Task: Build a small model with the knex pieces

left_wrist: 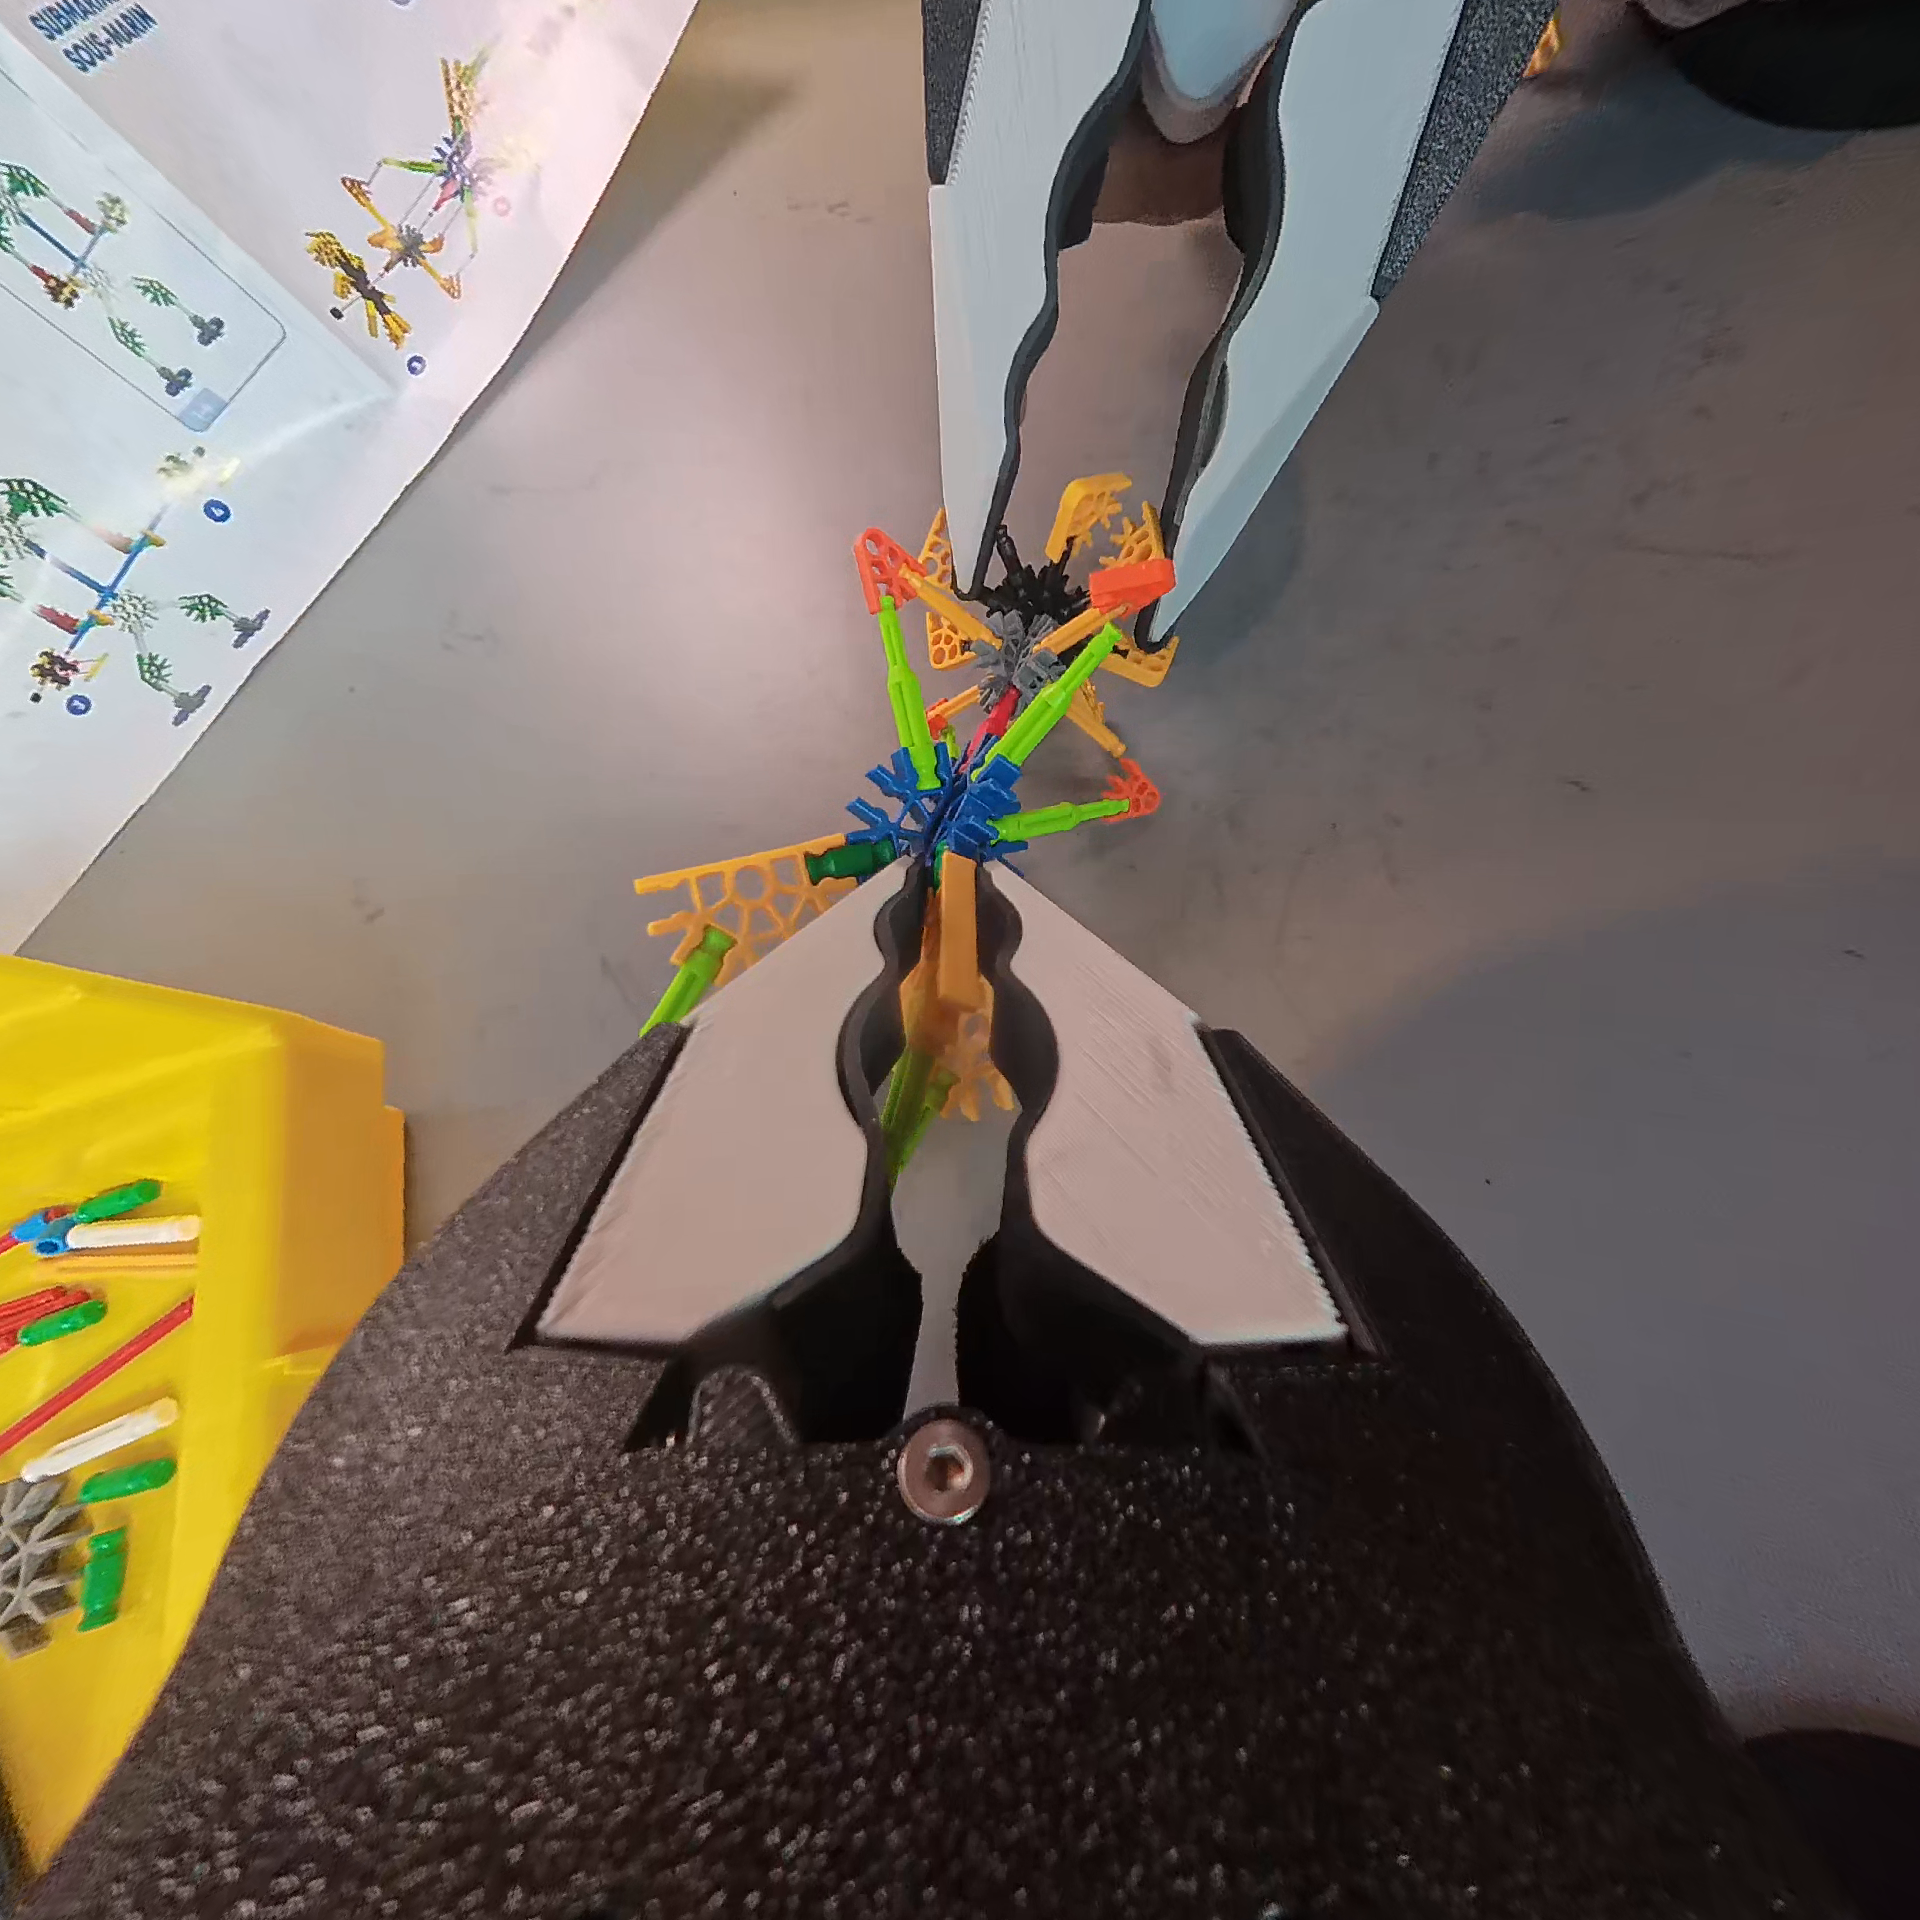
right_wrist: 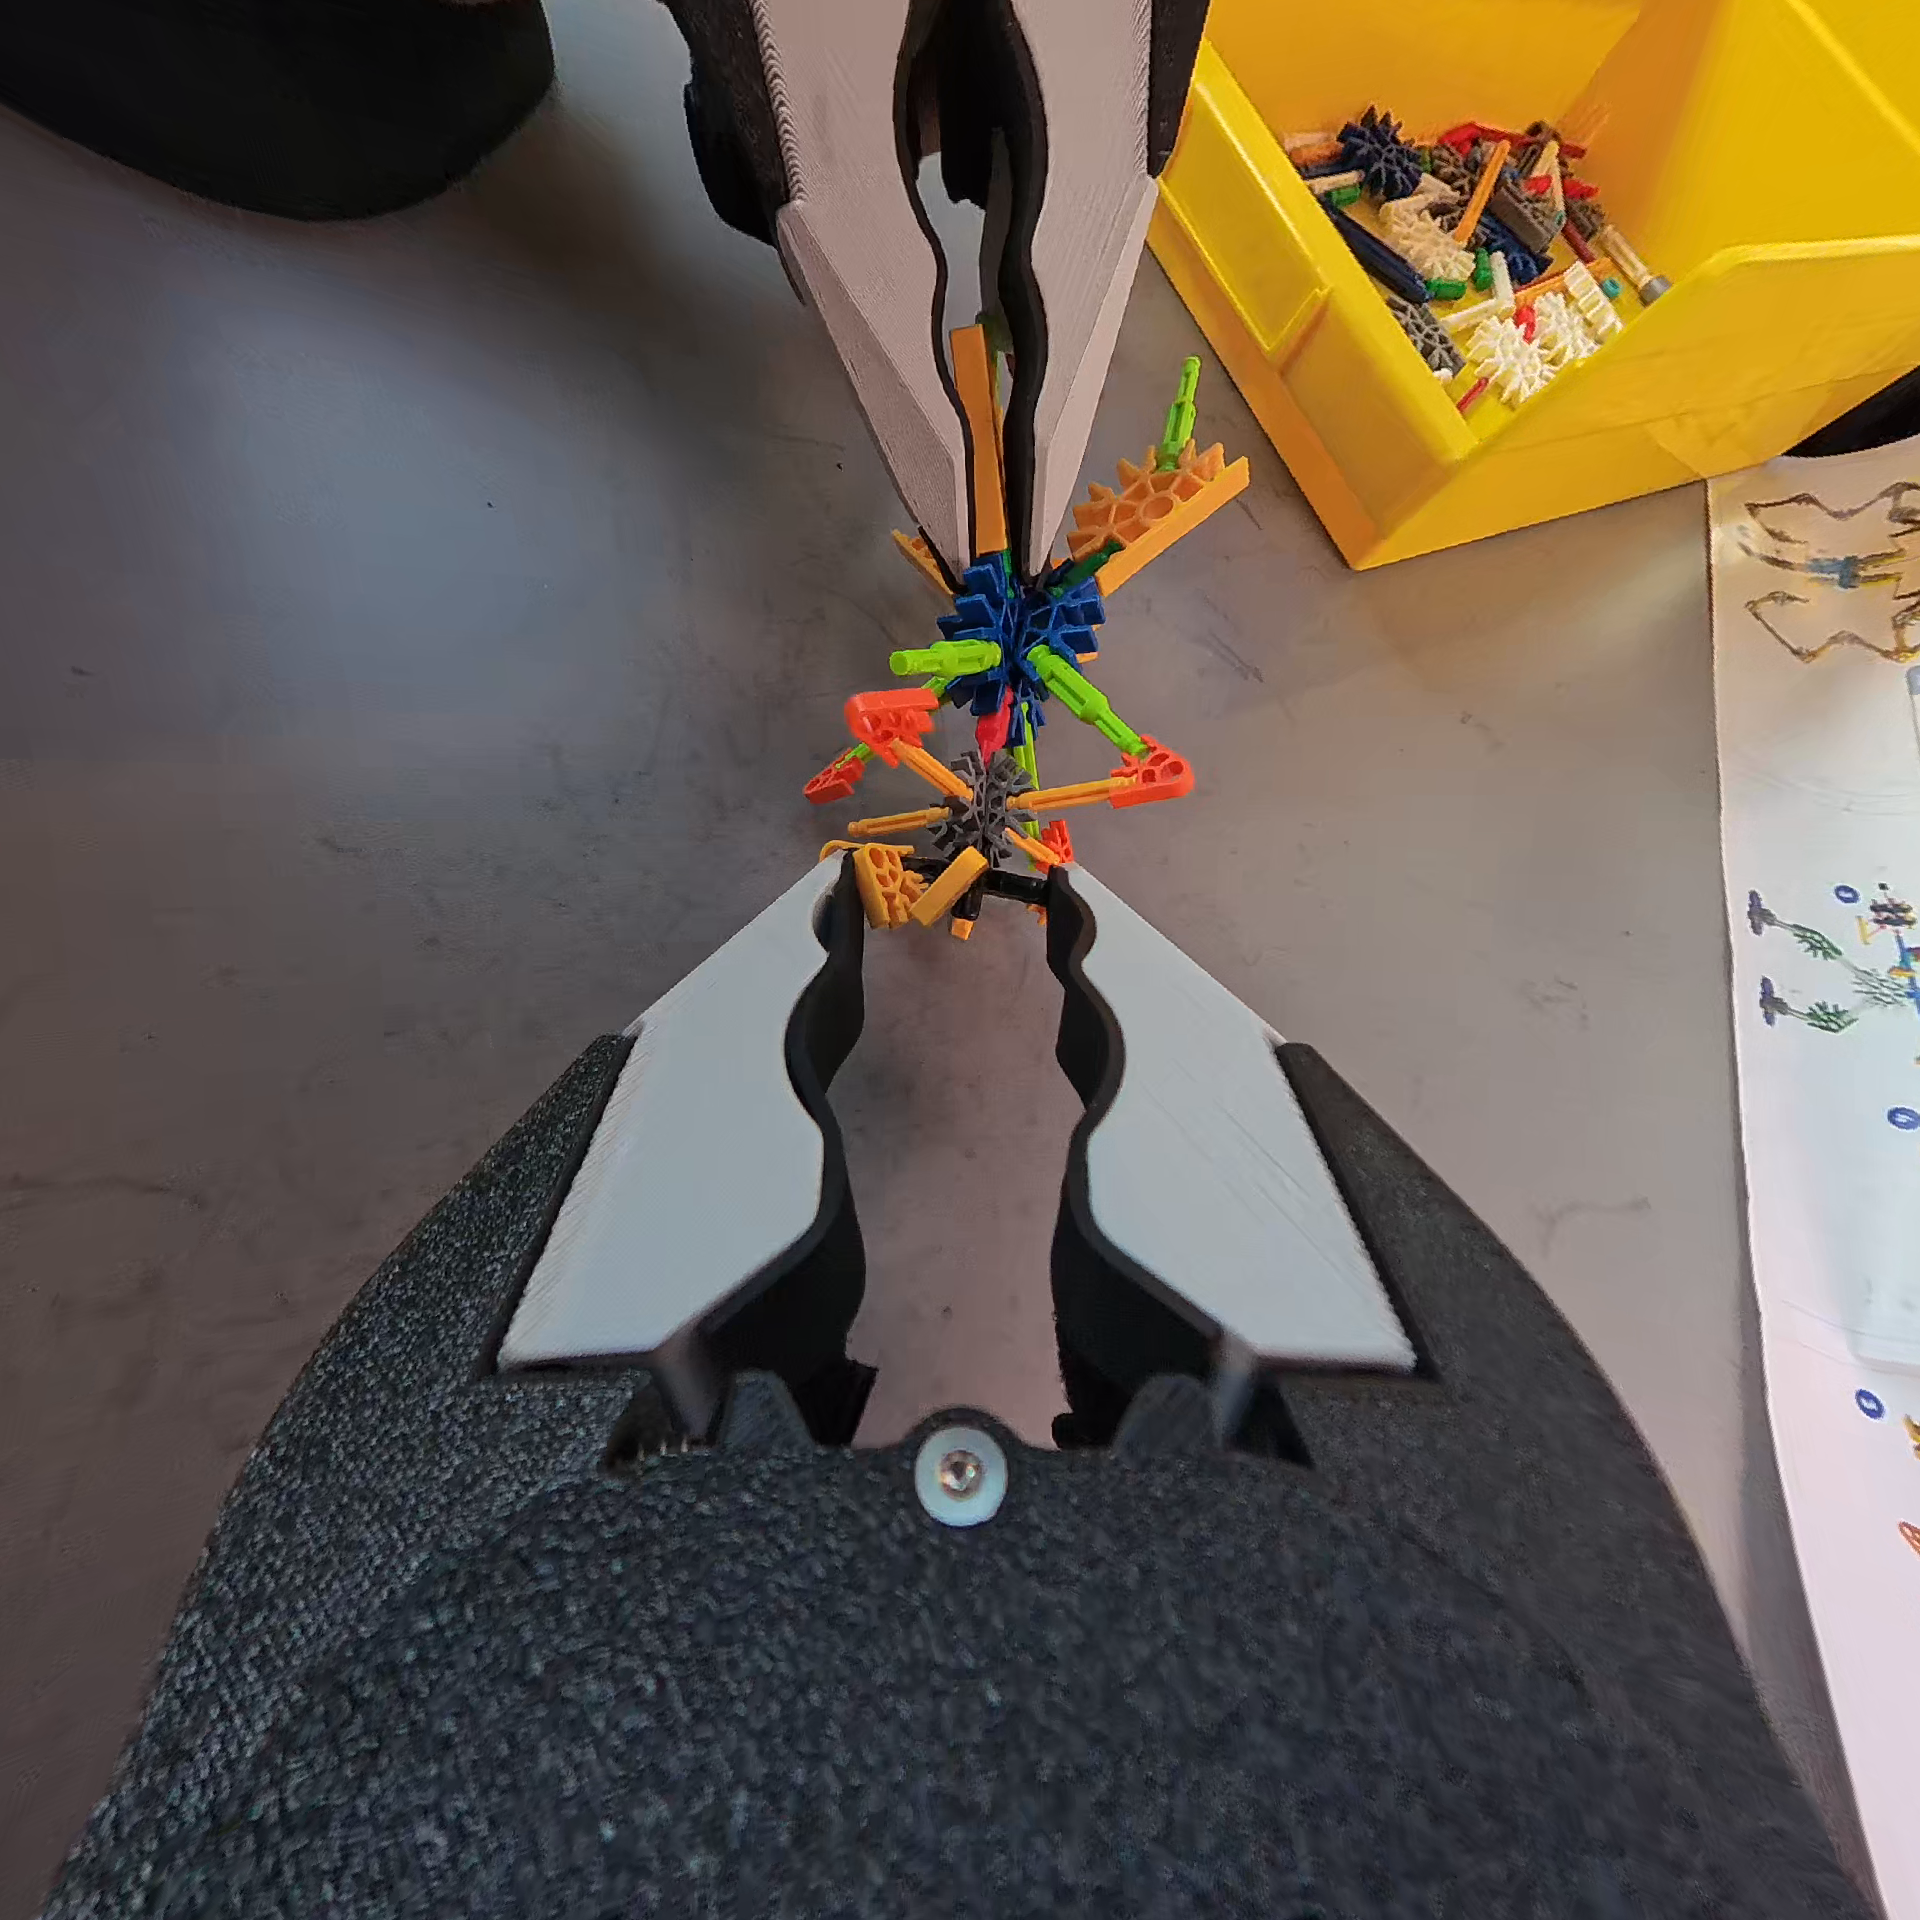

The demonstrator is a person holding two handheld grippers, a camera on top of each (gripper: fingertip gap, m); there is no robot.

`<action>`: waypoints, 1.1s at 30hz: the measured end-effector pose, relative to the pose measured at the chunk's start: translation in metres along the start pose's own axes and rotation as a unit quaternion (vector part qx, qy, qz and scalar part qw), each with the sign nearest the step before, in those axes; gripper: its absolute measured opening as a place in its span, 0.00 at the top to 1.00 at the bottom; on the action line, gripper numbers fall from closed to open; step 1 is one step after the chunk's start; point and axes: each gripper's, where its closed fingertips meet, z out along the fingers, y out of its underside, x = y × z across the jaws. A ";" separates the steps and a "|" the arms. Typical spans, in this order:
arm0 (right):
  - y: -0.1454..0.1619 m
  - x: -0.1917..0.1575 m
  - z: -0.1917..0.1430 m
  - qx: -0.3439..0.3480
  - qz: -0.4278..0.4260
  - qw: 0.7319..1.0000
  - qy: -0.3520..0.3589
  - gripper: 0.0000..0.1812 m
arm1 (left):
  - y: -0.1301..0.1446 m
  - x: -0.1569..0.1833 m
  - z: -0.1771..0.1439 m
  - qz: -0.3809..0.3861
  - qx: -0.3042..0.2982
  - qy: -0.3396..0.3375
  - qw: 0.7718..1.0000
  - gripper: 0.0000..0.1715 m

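A small toy model of plastic rods and connectors lies low over the grey table, with a blue connector (left_wrist: 914, 810) in its middle, a grey connector (left_wrist: 1013, 655) and a black connector (left_wrist: 1029, 592) at the far end. My left gripper (left_wrist: 940, 878) is shut on the model's orange-yellow piece (left_wrist: 951, 966) just behind the blue connector. It enters the right wrist view from the top (right_wrist: 987, 551). My right gripper (right_wrist: 954, 883) spans the black end; its tips touch a yellow piece (right_wrist: 888, 883) and a black rod (right_wrist: 1013, 885). It also shows in the left wrist view (left_wrist: 1065, 608).
A yellow bin (right_wrist: 1351, 457) with several loose rods and connectors stands on the table; it also shows in the left wrist view (left_wrist: 208, 1060). A printed instruction sheet (left_wrist: 260, 416) (right_wrist: 1818, 1039) lies alongside. A dark object (right_wrist: 260, 104) sits at the table's edge. The left gripper's tips are roughly 7 cm from the right gripper's.
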 end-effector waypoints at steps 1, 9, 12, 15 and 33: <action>0.000 0.000 0.000 0.010 0.001 1.000 0.000 0.82 | 0.000 0.000 0.000 -0.001 0.000 0.000 1.000 0.95; -0.004 0.000 0.003 0.040 0.013 0.999 -0.014 0.81 | 0.002 -0.001 -0.002 -0.012 0.004 -0.002 1.000 0.95; -0.005 0.000 0.001 0.045 0.019 0.999 -0.020 0.81 | 0.000 0.000 -0.003 -0.017 0.010 0.002 1.000 0.95; -0.004 -0.002 0.001 0.043 0.010 0.999 -0.020 0.81 | -0.001 0.002 -0.001 -0.023 0.018 0.008 1.000 0.95; -0.005 -0.017 0.005 0.029 -0.072 0.997 -0.012 0.83 | -0.001 0.013 -0.002 -0.055 0.056 0.068 0.995 0.93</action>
